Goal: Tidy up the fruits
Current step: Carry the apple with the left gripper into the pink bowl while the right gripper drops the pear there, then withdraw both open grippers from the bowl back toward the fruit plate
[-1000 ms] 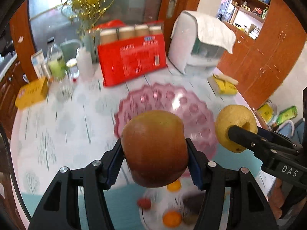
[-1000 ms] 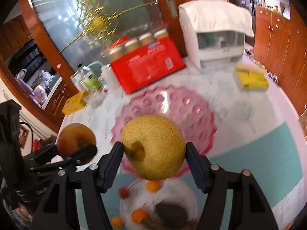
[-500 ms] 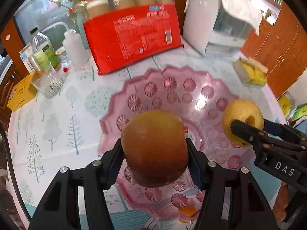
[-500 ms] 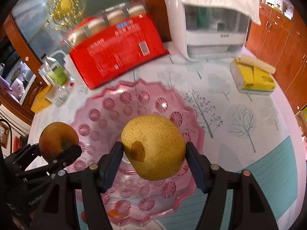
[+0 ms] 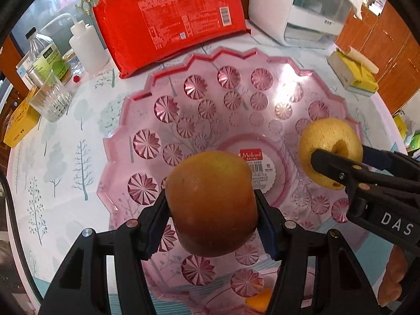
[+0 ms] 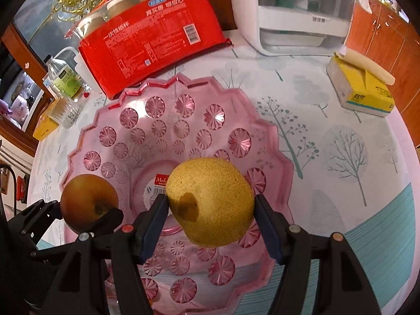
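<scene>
A russet-brown apple (image 5: 212, 204) is clamped between the pads of my left gripper (image 5: 213, 210), held over the middle of a pink cut-glass fruit bowl (image 5: 147, 97). In the right wrist view a speckled yellow pear (image 6: 210, 202) sits between the pads of my right gripper (image 6: 211, 210), over the same pink bowl (image 6: 265, 120). Each view shows the other fruit too: the pear (image 5: 329, 147) at the right, the apple (image 6: 88, 200) at the left. The bowl holds nothing but a price sticker (image 5: 258, 169).
Behind the bowl lie a red pack of paper cups (image 5: 170, 18), a white appliance (image 5: 299, 10), a yellow tissue box (image 6: 362, 89), a glass tumbler (image 5: 50, 97) and bottles (image 5: 46, 55). An orange fruit (image 5: 258, 299) shows through the bowl's near rim.
Both grippers have come down and forward with their fruit. They went from above a white plate of small fruit to low over the pink bowl, which now fills both views.
</scene>
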A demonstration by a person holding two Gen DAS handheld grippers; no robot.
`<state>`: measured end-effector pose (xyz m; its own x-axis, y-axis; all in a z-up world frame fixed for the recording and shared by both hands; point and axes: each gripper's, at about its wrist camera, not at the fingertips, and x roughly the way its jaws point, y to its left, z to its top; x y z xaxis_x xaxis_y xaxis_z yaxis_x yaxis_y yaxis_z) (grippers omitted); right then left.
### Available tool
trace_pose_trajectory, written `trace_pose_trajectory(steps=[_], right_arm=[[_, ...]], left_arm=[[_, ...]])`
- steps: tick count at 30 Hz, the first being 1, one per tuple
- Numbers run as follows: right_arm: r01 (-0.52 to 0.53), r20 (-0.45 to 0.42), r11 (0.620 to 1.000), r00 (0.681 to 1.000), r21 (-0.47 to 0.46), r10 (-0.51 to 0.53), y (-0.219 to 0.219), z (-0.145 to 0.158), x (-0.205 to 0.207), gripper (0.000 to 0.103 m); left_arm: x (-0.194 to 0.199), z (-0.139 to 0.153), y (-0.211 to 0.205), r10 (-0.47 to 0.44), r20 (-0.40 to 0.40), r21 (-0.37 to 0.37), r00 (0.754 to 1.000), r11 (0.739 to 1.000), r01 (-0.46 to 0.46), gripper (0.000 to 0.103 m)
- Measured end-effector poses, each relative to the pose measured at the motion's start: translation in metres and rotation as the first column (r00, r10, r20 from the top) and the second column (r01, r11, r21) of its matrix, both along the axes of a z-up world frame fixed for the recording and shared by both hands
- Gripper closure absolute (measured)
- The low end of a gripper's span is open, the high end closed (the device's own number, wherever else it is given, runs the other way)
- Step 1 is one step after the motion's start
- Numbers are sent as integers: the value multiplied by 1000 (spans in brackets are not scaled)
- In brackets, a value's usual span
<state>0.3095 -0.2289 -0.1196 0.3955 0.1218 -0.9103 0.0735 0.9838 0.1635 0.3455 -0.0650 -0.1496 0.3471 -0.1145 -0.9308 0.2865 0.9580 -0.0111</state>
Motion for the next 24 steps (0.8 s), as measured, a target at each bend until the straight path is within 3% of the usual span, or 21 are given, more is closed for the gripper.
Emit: trace_pose_trajectory(steps=[7,9,12,24], right_arm=[[-35,24,999,999,28,34,7,5,1,34],[-42,36,999,999,22,41,10,10,-1,33],[-57,44,998,997,-3,57,14,14,-3,33],[-61,72,998,996,16,60,15,38,-19,33]], left_arm=[[-1,-7,1,12,-35,-6,999,1000,-12,40],[-4,0,1,7,-4,-15,1000,1000,-7,24],[-10,16,-2,0,58,-12,998,1000,1,14],[-29,51,3,12,123,-30,992,1000,-9,12]])
